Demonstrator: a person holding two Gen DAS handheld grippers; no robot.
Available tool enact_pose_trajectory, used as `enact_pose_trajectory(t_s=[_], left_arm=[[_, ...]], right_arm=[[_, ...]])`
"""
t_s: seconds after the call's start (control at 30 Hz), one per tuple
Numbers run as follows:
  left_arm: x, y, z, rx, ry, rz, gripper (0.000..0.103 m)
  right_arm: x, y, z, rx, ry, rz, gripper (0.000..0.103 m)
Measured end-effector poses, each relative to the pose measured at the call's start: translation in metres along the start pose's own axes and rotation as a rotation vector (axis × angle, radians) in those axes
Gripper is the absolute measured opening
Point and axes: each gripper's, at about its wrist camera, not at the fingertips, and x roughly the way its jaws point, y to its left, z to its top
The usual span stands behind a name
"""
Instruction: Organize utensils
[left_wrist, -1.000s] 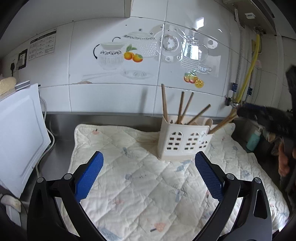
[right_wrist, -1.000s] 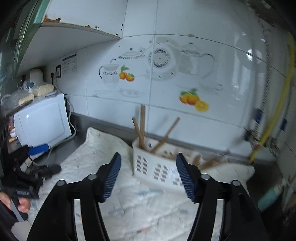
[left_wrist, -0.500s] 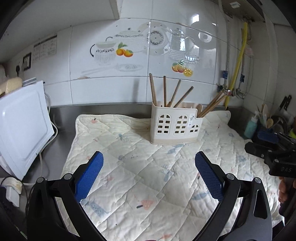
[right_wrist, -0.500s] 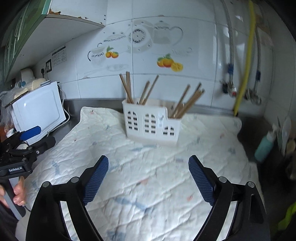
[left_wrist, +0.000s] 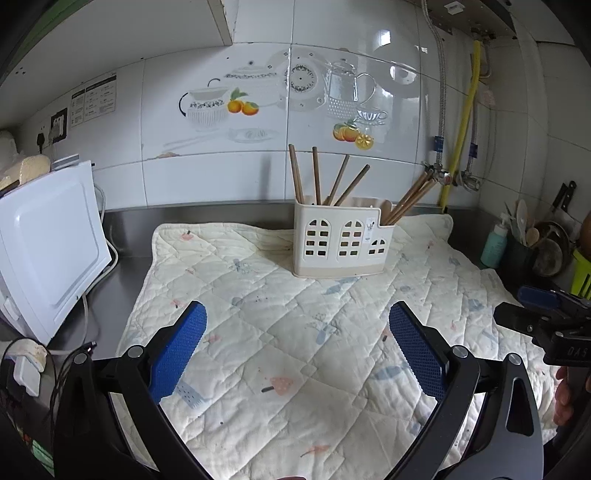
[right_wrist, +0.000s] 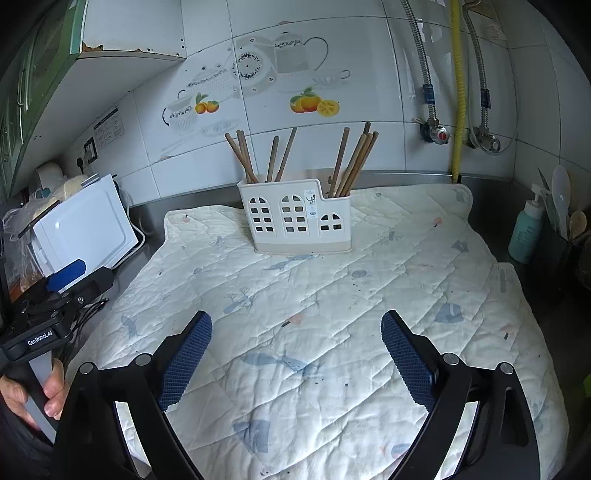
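Both the left gripper (left_wrist: 297, 345) and the right gripper (right_wrist: 296, 354) have pulled back wide open and empty, so the chopsticks (right_wrist: 354, 162) standing in the white holder (right_wrist: 295, 219) on the quilted mat (right_wrist: 332, 314) look sorted.

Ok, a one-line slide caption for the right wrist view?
Open right gripper above quilted mat; chopsticks standing in white holder.

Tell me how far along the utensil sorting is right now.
It looks essentially done. The chopsticks all stand in the white holder, split between its tall left compartment and low right one, and none lies loose on the visible part of the quilted mat. Nothing is in hand: the left gripper and right gripper are both open and empty, apart from the holder. Nothing left to sort is visible.
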Motion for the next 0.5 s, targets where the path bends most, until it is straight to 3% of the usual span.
enact_pose_trajectory(t_s=[0.5], left_arm=[[-0.003,0.003,-0.006,-0.017,0.002,0.020,0.098]], right_arm=[[-0.002,0.012,-0.005,-0.064,-0.006,-0.034,0.091]])
